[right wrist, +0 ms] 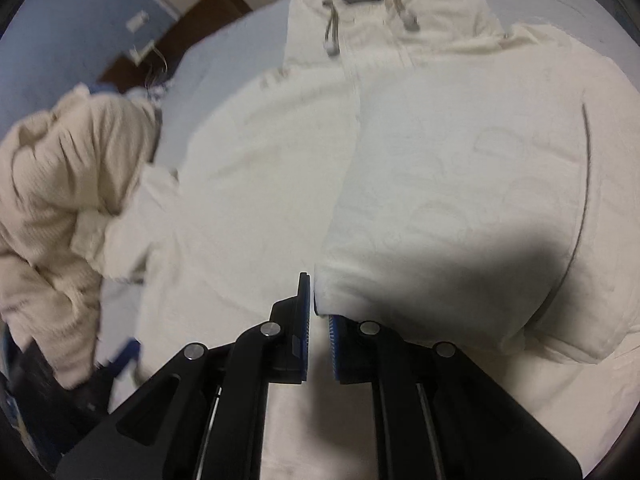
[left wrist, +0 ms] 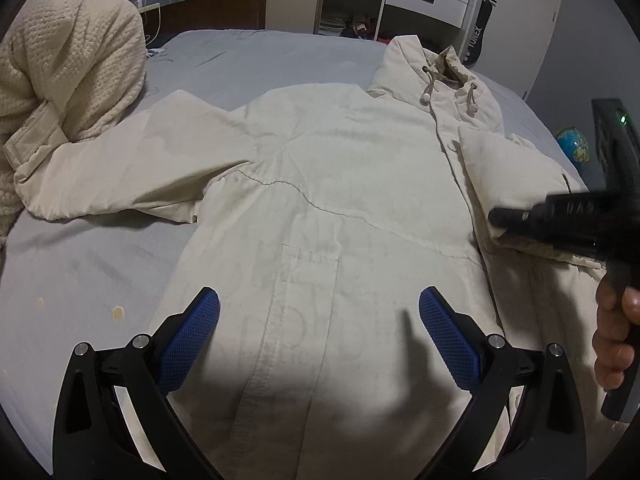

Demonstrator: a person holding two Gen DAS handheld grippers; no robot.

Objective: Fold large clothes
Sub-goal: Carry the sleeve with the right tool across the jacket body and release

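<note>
A cream knitted garment (left wrist: 68, 60) is heaped at the left of the grey-blue bed sheet (left wrist: 80, 264), with the end of the jacket's left-hand sleeve touching it. The large off-white hooded jacket (left wrist: 340, 184) lies front-up across the sheet, hood away from the camera, its two drawcords (left wrist: 428, 88) resting on the chest.

The left gripper (left wrist: 319, 332) points down over the lower front of the jacket, just beside the patch pocket. Its blue-padded fingers (left wrist: 192, 340) stand wide apart with only flat fabric between them.

The jacket's other sleeve (right wrist: 460, 208) is folded inward across the body. The right gripper (right wrist: 319, 320) sits at that sleeve's cuff edge. Its jaws stand slightly apart; the cuff lies against the right-hand pad, but no clamping is visible. In the left wrist view a hand (left wrist: 616, 332) holds this gripper's handle.
</note>
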